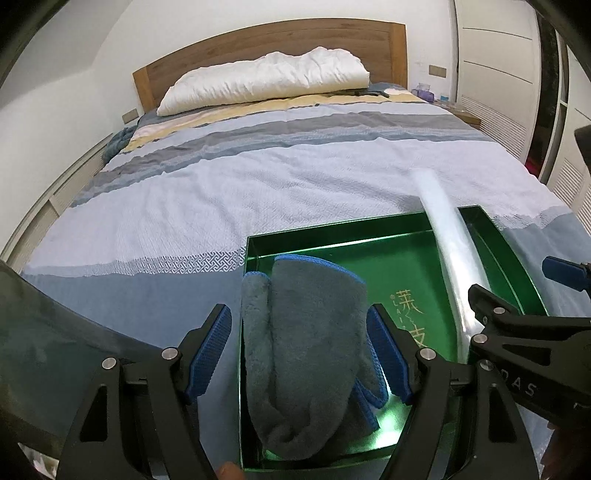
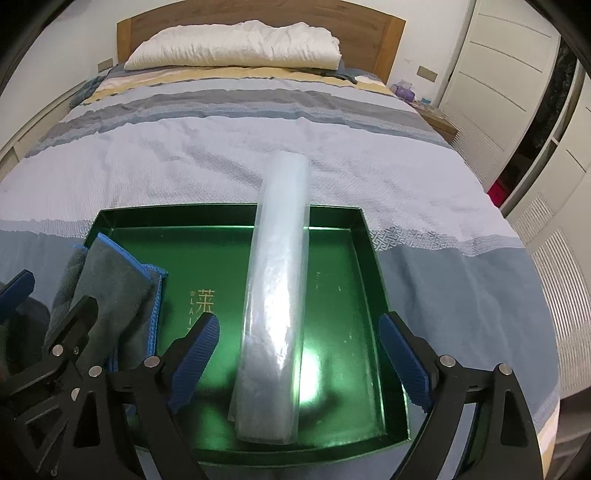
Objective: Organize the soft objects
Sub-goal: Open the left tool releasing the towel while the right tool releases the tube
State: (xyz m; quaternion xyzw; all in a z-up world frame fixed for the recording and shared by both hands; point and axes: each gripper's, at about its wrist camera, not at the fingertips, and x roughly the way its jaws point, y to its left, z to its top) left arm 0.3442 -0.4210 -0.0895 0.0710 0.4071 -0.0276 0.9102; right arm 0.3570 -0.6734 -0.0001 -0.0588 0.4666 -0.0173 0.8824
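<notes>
A shiny green tray [image 1: 406, 258] [image 2: 207, 254] lies on the bed. At its left end lies a folded grey towel [image 1: 306, 350] [image 2: 110, 288] with blue edging. My left gripper [image 1: 298, 314] [image 2: 57, 290] stands open around the towel, with a gap showing at the left pad. A rolled clear plastic sheet [image 1: 447, 236] [image 2: 280, 258] lies lengthwise in the tray's right half, its far end resting on the far rim and sticking out over the bed. My right gripper [image 2: 300, 319] [image 1: 513, 277] is open wide on either side of the roll's near end, clear of it.
The bed has a striped blue, grey and yellow cover [image 2: 184, 155]. White folded bedding [image 1: 266, 77] lies against the wooden headboard [image 2: 258, 14]. White wardrobe doors [image 2: 498, 74] and a small nightstand [image 2: 436, 118] stand to the right. A person's fingertip [image 1: 226, 472] shows at the bottom edge.
</notes>
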